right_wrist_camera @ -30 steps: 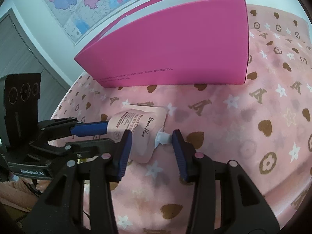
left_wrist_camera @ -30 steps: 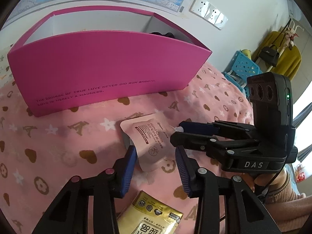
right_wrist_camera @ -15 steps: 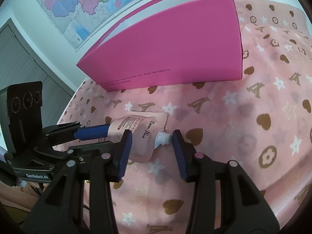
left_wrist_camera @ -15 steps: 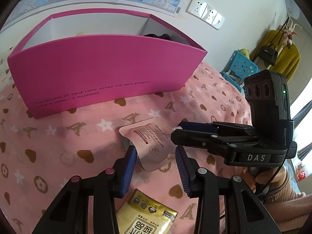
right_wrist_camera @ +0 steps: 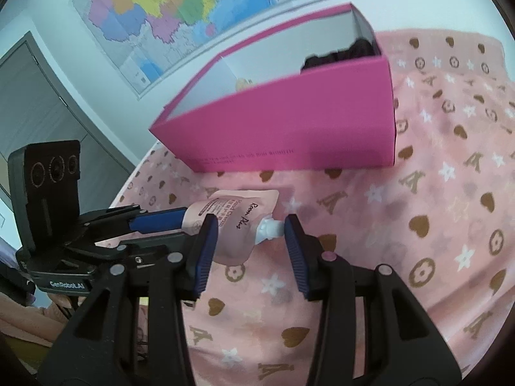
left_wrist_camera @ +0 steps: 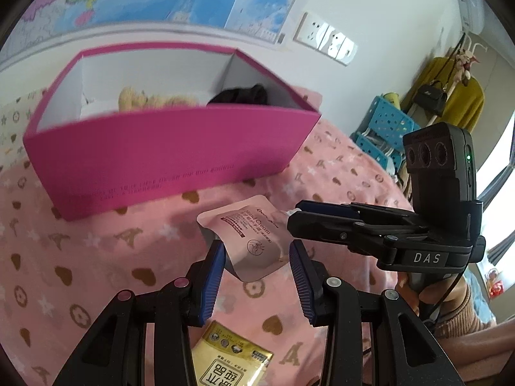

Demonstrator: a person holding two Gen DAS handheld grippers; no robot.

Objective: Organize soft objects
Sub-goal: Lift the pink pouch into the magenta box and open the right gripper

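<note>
The pink heart-and-star blanket [right_wrist_camera: 450,212] covers everything I work on, and on it stands my landmark, the magenta box [left_wrist_camera: 167,148], open at the top, with a tan plush toy [left_wrist_camera: 135,101] and a dark bundle of cloth [left_wrist_camera: 244,95] already inside it. In front of the box, on its near side and apart from its wall, sits the pink hand-cream pouch [left_wrist_camera: 251,241], tilted rather than flat, its white spout [right_wrist_camera: 268,228] pointing away from my left side. My left gripper [left_wrist_camera: 256,267] has its blue pads set apart with the pouch's bottom corner between them; I cannot tell if either pad touches it. My right gripper [right_wrist_camera: 251,241] is also spread, straddling the spout end, the spout tip just at the right pad. I judge the pouch light, soft-walled and a little slick, so a pinch on the belly would squash and slide; the stiff spout neck or the sealed bottom seam looks the surer hold. Nearer to me than the pouch, further from the box, a yellow foil sachet [left_wrist_camera: 230,358] lies flat under my left gripper, thin enough that I would have to catch it by an edge. The box's front wall is tall, so anything must be lifted clear of its rim before going in; between plush and cloth there looks to be spare room, and the blanket to the right of the box is open.
</note>
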